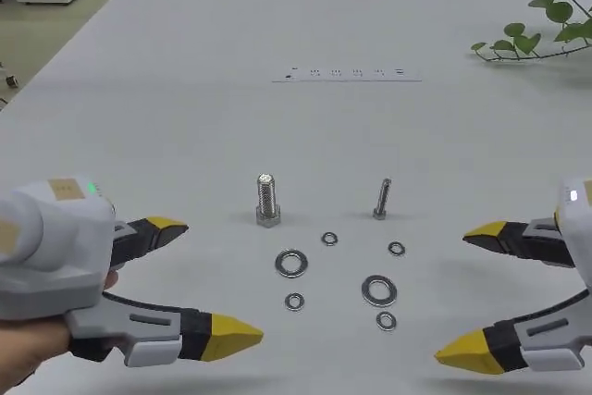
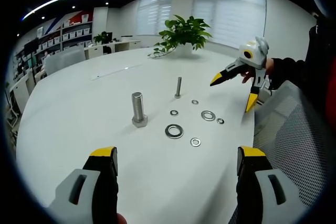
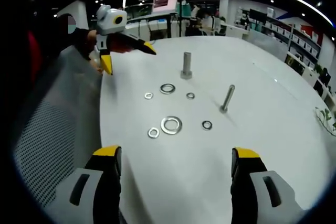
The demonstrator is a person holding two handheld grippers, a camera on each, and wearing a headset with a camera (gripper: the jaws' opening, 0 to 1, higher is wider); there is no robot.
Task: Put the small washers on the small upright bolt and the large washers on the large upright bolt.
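Flanking six loose washers (image 1: 379, 290) with both tongs released and empty.
We see the left tongs (image 1: 217, 277) nearer the large bolt (image 1: 266, 201) and one large washer (image 1: 291, 263), and the right tongs (image 1: 453, 294) nearer the small bolt (image 1: 383, 199); both bolts stand upright just beyond the washers, which lie flat on the surface (image 1: 185, 117).

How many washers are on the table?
6, all flat on the table: left large washer, right large washer, far-left small washer, far-right small washer, near-left small washer, near-right small washer.

Bare table (image 1: 185, 90) all round; large bolt (image 1: 266, 201), small bolt (image 1: 383, 199) upright behind scattered washers (image 1: 291, 263).
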